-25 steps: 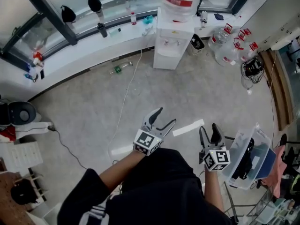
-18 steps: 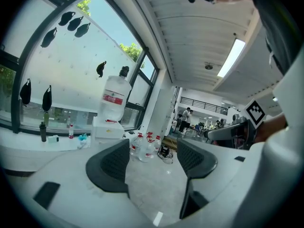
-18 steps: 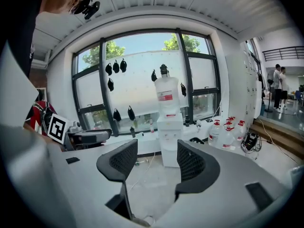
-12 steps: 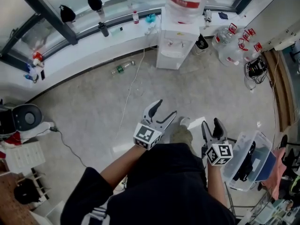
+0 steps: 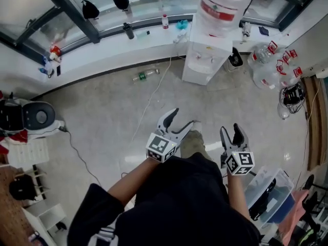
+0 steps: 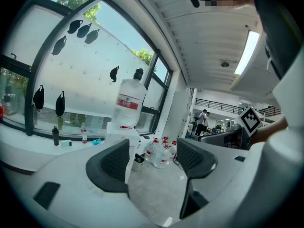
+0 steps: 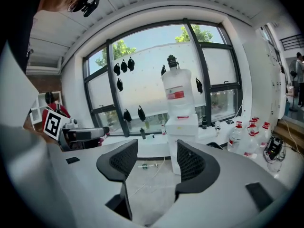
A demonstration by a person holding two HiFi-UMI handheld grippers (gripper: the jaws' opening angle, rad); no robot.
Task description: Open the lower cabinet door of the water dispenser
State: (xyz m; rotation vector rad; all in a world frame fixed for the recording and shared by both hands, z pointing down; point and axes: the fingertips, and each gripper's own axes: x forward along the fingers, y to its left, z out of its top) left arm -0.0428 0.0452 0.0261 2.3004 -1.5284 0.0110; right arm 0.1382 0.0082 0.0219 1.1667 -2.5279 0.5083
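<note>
A white water dispenser (image 5: pixel 206 60) with a big clear bottle (image 5: pixel 225 4) on top stands against the low window ledge, well ahead of me. Its lower cabinet door faces me and looks closed. The dispenser (image 7: pixel 183 127) also shows straight ahead in the right gripper view, and the dispenser (image 6: pixel 124 134) shows behind the left jaw in the left gripper view. My left gripper (image 5: pixel 180 121) is open and empty, held over the floor. My right gripper (image 5: pixel 231 132) is open and empty too, to its right. Both are far short of the dispenser.
Several spare water jugs (image 5: pixel 271 68) stand right of the dispenser. A bottle (image 5: pixel 145 75) and a white cable (image 5: pixel 154 96) lie on the floor ahead. A clear plastic bin (image 5: pixel 271 193) is at my lower right, a black fan (image 5: pixel 31 116) at the left. People stand in the distance (image 6: pixel 203 122).
I have walked toward the dispenser: it and the window ledge have come nearer and lower in the head view. Both grippers stay open and keep their place in front of me.
</note>
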